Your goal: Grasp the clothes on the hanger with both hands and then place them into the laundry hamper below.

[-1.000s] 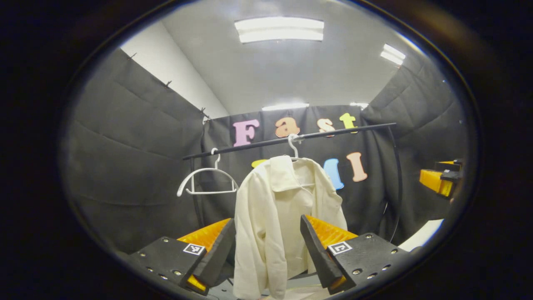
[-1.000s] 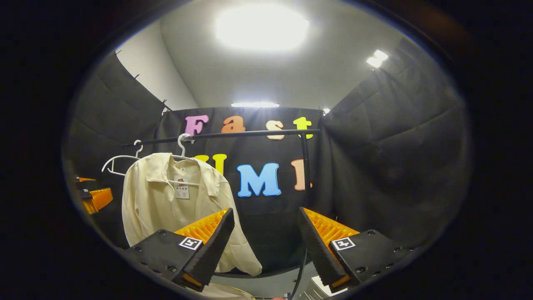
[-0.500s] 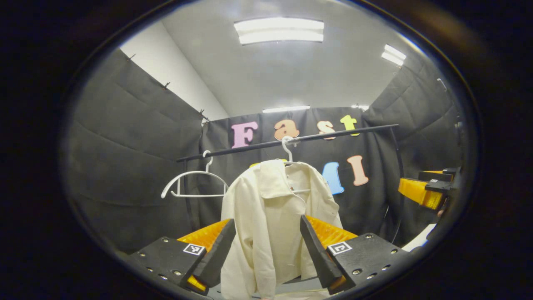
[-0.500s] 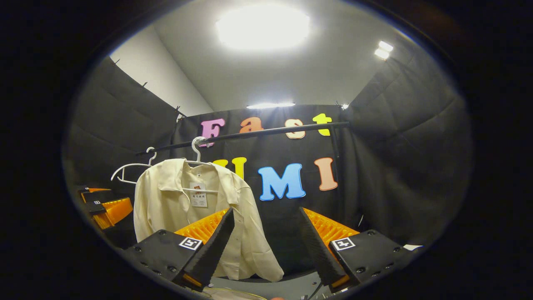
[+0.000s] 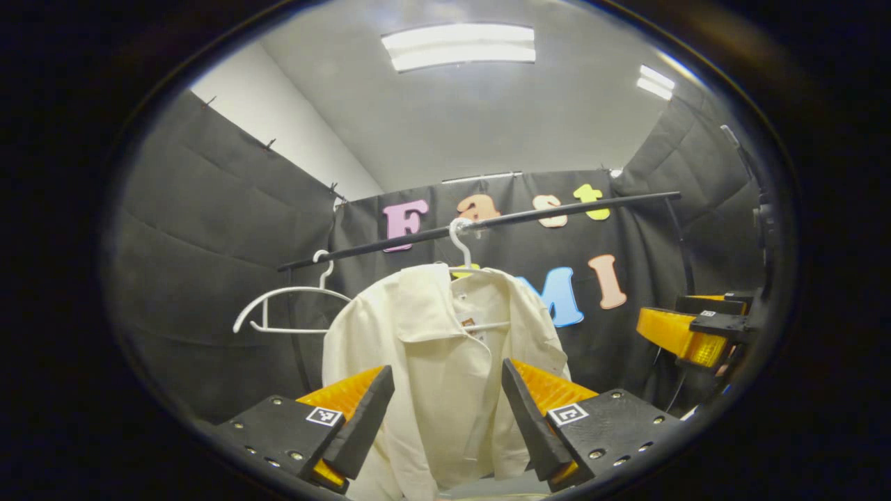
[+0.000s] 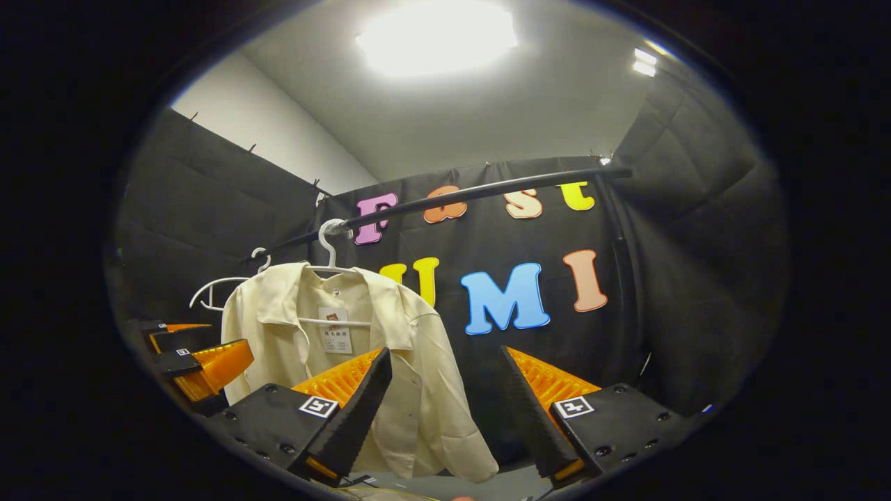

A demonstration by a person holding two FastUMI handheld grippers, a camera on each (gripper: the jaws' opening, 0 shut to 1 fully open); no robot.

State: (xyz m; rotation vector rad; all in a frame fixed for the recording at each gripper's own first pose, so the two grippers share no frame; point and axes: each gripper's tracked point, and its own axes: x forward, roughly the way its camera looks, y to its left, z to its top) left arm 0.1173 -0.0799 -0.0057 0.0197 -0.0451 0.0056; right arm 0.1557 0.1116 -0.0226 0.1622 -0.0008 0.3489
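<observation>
On the black rail (image 5: 487, 221) that crosses the booth, we see a cream shirt (image 5: 445, 362) hanging from a white hanger (image 5: 461, 245), its collar open and a small label showing inside the neck. Beside it on the same rail hangs a second white hanger (image 5: 289, 306) that carries nothing.

From the left gripper view, our left gripper (image 5: 445, 417) points straight at the front of the shirt; its jaws are spread wide, with the cloth showing between them, and we cannot tell whether either finger touches it. Off to the side in that view, our right gripper (image 5: 686, 334) shows in profile, near the shirt's far shoulder but apart from it.

From the right gripper view, the shirt (image 6: 362, 362) hangs to one side, its sleeve drooping down past the gripper's near finger (image 6: 351, 410). The right gripper (image 6: 445, 417) has its jaws spread and holds nothing; mostly the dark wall lies between them. The left gripper (image 6: 209, 362) shows just beside the shirt's other edge.

We cannot make out the hamper; pale shapes at the bottom rim of both views are too cut off to name.
</observation>
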